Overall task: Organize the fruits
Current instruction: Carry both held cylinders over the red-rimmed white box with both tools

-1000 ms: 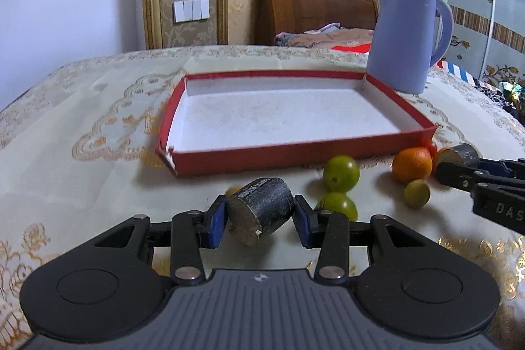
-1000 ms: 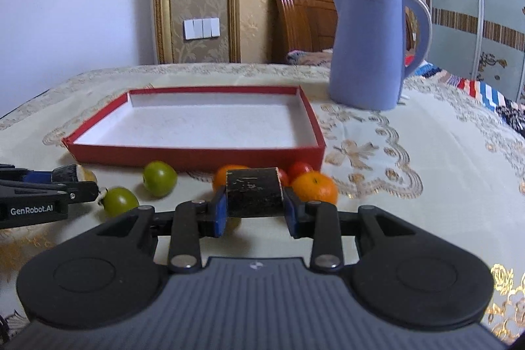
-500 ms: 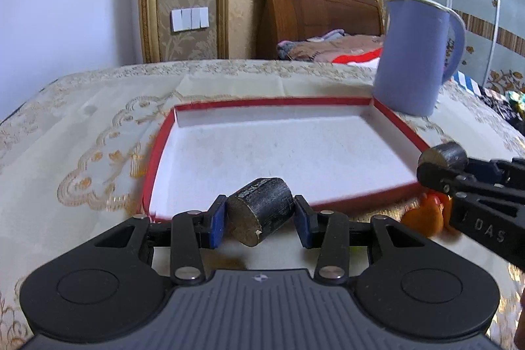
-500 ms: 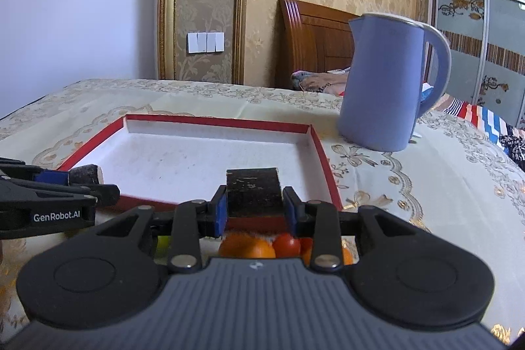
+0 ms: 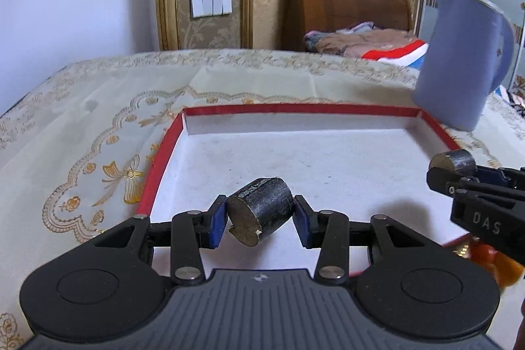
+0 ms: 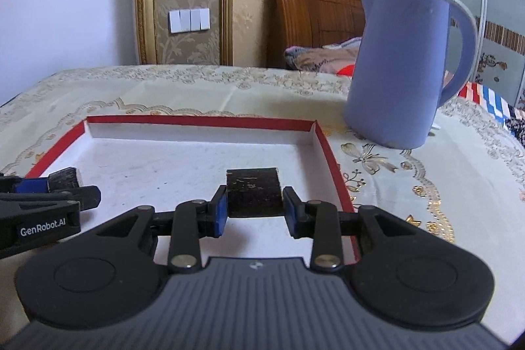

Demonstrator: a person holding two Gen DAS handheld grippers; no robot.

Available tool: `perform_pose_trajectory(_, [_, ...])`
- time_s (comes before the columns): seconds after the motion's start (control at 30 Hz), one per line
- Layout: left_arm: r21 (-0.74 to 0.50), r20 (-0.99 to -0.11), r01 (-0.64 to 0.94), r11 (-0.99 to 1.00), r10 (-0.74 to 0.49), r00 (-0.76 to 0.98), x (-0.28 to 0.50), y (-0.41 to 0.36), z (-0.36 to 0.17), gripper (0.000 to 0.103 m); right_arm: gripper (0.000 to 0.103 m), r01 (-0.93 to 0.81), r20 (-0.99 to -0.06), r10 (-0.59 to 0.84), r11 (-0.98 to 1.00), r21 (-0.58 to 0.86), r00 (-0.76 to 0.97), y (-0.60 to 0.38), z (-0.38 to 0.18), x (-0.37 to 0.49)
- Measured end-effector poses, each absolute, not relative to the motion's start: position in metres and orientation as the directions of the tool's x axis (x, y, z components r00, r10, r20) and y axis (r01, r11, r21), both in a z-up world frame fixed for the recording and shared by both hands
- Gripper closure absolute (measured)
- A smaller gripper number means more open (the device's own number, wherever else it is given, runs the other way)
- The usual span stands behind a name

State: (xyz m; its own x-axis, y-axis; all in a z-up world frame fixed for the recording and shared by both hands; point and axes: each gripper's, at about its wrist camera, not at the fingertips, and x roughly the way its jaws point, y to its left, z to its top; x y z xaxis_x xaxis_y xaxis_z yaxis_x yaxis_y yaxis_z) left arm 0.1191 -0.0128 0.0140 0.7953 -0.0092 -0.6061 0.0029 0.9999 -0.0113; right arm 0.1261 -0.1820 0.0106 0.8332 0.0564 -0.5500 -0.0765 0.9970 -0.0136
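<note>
My left gripper is shut on a dark, stubby cylinder piece with a pale cut end, held tilted above the near left part of the red tray with a white floor. My right gripper is shut on a second dark cylinder piece above the tray's near right part. Each gripper shows in the other's view: the right gripper at the right edge, the left gripper at the left edge. An orange fruit peeks out below the right gripper, outside the tray's front wall.
A tall blue kettle stands on the embroidered tablecloth just beyond the tray's far right corner. Nothing lies on the tray's floor. A wooden headboard and bedding lie beyond the table's far edge.
Both grippers have moved forward with their dark pieces, from in front of the tray to over its floor. The green and orange fruits have slid out of view beneath them.
</note>
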Motion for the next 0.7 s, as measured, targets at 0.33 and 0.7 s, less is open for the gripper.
perform_pose_trajectory(0.33, [-0.013, -0.604, -0.024, 1.000, 0.011, 0.797, 0.136, -0.010, 0.009, 0.061, 0.070, -0.064, -0.606, 0.045, 0.998, -0.011, 0.794, -0.179, -0.003, 0.155])
perform_pose_trajectory(0.7, [0.009, -0.625, -0.030, 1.000, 0.029, 0.780, 0.148, -0.013, 0.001, 0.061, 0.070, -0.080, -0.631, 0.057, 0.997, -0.007, 0.773, -0.177, -0.007, 0.162])
